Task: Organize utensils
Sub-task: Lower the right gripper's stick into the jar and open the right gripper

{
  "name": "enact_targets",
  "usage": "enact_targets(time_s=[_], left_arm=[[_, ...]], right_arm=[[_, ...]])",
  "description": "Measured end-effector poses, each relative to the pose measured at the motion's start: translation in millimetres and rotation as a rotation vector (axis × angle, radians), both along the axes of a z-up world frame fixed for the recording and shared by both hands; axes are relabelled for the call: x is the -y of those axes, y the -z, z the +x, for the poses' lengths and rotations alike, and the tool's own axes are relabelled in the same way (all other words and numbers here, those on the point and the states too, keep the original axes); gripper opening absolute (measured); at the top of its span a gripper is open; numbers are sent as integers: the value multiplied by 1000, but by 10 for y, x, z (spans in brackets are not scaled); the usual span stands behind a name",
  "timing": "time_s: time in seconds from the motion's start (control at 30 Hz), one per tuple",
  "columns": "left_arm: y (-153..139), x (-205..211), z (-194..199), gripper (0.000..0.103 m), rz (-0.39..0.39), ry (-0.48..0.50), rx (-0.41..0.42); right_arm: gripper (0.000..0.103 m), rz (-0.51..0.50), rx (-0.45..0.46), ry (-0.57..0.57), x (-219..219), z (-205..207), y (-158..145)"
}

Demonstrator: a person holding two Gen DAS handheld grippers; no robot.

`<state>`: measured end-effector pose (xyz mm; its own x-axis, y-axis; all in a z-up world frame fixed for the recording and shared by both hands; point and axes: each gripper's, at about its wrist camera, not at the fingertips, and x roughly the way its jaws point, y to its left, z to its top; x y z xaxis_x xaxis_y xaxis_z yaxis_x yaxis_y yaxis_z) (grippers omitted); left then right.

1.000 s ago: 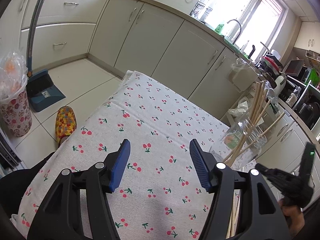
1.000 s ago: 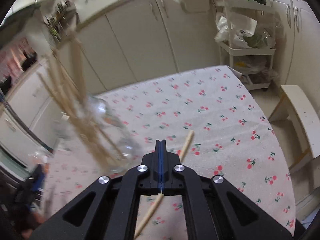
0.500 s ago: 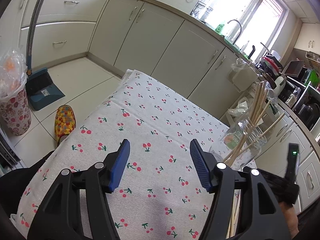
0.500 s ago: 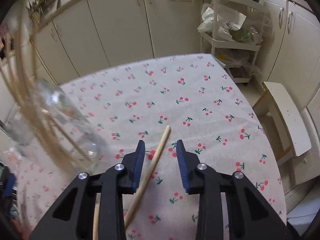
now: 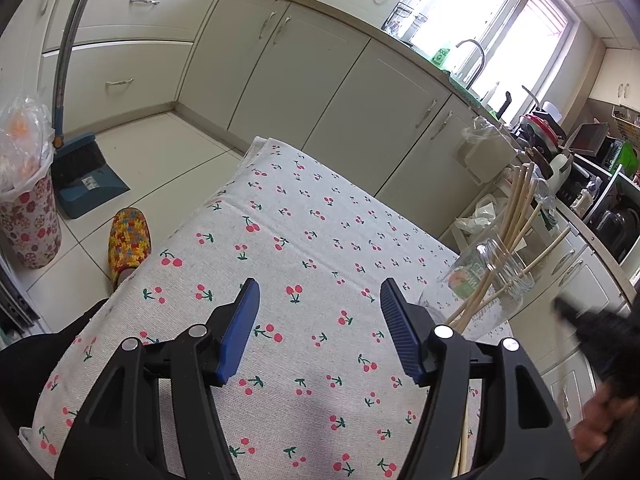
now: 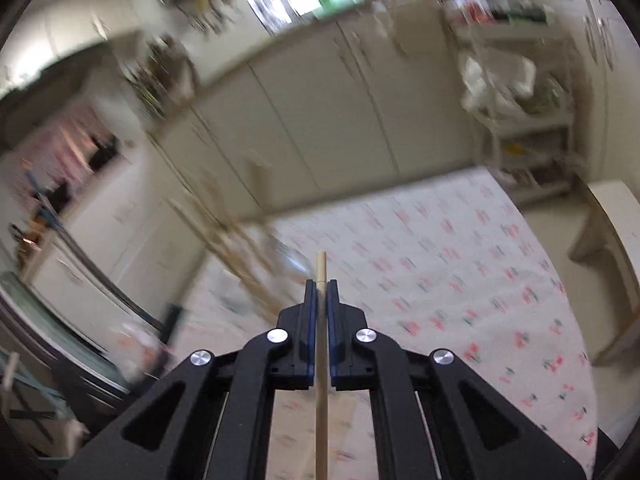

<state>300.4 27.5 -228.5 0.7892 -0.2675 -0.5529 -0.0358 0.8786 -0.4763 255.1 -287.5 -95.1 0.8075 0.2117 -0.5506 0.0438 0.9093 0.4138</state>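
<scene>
Cherry tablecloth (image 5: 304, 248) unchanged; glass jar (image 5: 494, 276) of chopsticks upright at its right edge. Left gripper (image 5: 316, 320) idle, jaws apart, empty. Right gripper (image 6: 320, 286) just closed, clamped on one chopstick (image 6: 321, 400), apparently lifted, view blurred; jar next

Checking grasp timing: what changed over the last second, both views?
The right gripper opened around the wooden chopstick, has just closed on it again, and lifted it off the cherry-print tablecloth. The open left gripper and the clear glass jar of chopsticks stayed put.
</scene>
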Motion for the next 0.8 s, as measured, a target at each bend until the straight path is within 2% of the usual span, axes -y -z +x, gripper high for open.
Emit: enact_targets(time_s=[0.1, 0.17, 0.3, 0.37, 0.5, 0.8], left_arm=[[0, -4, -9, 60, 0, -5, 0], [0, -10, -12, 60, -2, -7, 1], [4, -22, -15, 60, -8, -5, 3], [6, -26, -14, 61, -12, -4, 5], [-3, -34, -26, 62, -19, -2, 14], [-10, -52, -34, 63, -30, 4, 24]], right_arm=[[6, 48, 216, -1, -167, -41, -442], [6, 13, 353, 37, -313, 19, -666], [6, -72, 493, 154, -522, 266, -786], [6, -95, 513, 220, -561, 434, -738], [6, -124, 494, 278, -544, 703, -545], [6, -196, 457, 268, -604, 783, -239]])
